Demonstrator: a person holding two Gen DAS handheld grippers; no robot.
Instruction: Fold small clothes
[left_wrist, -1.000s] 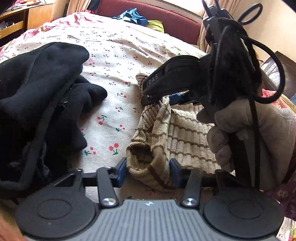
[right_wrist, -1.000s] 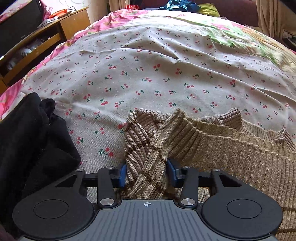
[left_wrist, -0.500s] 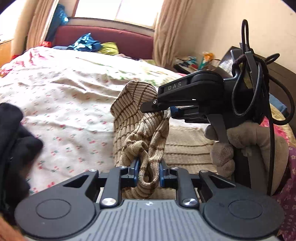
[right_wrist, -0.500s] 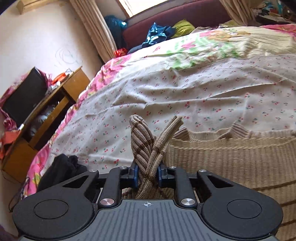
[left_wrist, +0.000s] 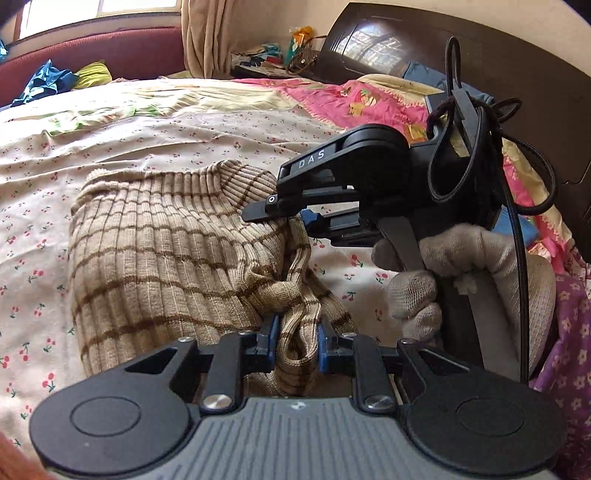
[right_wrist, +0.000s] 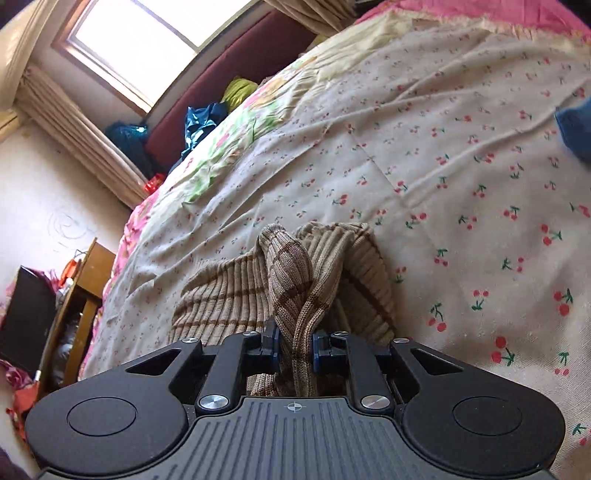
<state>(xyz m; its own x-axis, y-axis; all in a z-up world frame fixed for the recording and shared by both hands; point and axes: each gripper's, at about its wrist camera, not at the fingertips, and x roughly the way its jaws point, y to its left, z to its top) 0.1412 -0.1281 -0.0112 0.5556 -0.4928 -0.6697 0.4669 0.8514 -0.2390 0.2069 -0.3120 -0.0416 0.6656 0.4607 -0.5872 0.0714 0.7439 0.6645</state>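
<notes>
A small beige ribbed sweater with brown stripes (left_wrist: 166, 266) lies bunched and partly folded over on the cherry-print bedsheet (left_wrist: 110, 133). My left gripper (left_wrist: 295, 341) is shut on a bunched edge of the sweater at its near side. My right gripper (left_wrist: 306, 218) shows in the left wrist view, held by a gloved hand, shut on another edge of the sweater just above and beyond the left one. In the right wrist view the right gripper (right_wrist: 294, 349) pinches twisted folds of the sweater (right_wrist: 295, 273), lifted off the sheet.
A dark wooden headboard (left_wrist: 461, 62) stands at the right. A pink floral cover (left_wrist: 369, 99) lies near it. A maroon bench with blue and yellow clothes (left_wrist: 66, 77) is beyond the bed. A wooden side shelf (right_wrist: 81, 295) stands left of the bed.
Both grippers closed on the sweater's edges, lifted them and carried them over to the right across the garment. The black clothes have left both views.
</notes>
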